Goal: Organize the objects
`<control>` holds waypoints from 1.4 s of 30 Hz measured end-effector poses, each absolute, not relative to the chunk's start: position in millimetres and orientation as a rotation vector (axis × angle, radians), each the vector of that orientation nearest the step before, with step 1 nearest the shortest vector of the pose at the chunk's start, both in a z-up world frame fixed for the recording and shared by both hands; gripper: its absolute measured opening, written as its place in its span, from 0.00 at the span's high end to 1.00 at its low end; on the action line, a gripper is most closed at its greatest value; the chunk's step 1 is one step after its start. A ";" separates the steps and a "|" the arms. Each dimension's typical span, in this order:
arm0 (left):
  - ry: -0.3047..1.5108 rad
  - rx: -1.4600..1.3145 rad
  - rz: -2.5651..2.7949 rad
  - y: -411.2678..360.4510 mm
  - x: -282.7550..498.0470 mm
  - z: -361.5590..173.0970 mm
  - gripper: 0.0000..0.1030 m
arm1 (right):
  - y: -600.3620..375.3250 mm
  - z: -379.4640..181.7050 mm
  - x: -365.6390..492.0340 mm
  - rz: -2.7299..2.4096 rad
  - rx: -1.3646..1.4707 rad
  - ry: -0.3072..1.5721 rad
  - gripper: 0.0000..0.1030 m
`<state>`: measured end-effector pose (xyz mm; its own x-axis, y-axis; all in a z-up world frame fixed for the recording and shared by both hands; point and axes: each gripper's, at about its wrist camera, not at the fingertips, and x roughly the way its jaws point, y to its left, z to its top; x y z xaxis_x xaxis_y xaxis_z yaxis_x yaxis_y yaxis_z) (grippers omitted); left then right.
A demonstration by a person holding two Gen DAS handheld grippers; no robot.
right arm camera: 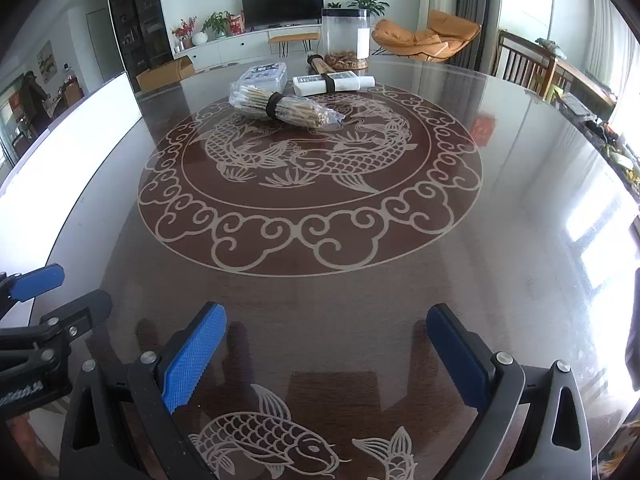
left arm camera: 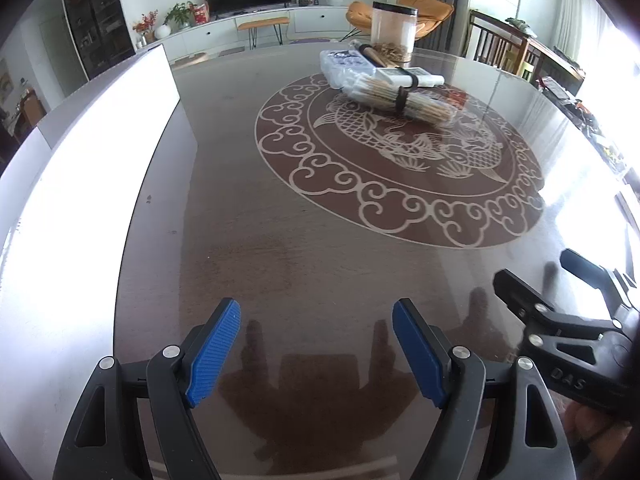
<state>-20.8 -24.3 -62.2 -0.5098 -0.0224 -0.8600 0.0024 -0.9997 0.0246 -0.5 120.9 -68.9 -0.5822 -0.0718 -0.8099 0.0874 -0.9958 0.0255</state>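
I held both grippers low over the bench (right arm camera: 500,200), left gripper (left arm camera: 316,344) and right gripper (right arm camera: 326,354) with jaws wide, gripping nothing. The bundled sticks (right arm camera: 286,108), white roll (right arm camera: 334,82), flat pack (right arm camera: 264,74) and clear jar (right arm camera: 346,38) sat clustered at twelve o'clock, well apart from me.

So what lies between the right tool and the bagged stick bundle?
Nothing. Between the right tool and the stick bundle there is only bare table with its carved fish medallion, clearest in the right wrist view.
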 end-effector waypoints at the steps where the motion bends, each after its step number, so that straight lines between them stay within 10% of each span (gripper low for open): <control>1: -0.031 1.548 -2.712 -25.0 -22.6 -63.3 0.25 | 121.1 -69.6 -1.0 -2.714 1.394 0.022 0.02; 12: 0.046 1.523 -2.664 -39.4 -40.7 -74.5 0.21 | 117.9 -72.5 -2.4 -2.713 1.409 0.061 0.00; 17: 0.066 1.517 -2.641 -44.1 -51.2 -79.3 0.00 | 117.2 -73.2 -3.0 -2.715 1.411 0.074 0.00; 42: 0.037 1.414 -2.730 -49.8 -79.2 -81.9 0.00 | 117.1 -73.2 -3.2 -2.716 1.410 0.074 0.00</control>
<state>-79.2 -49.8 -81.9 -0.5752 -0.0478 -0.8166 0.0702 -0.9975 0.0090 -3.2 117.1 -73.2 -0.5731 -0.0489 -0.8181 0.0936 -0.9956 -0.0060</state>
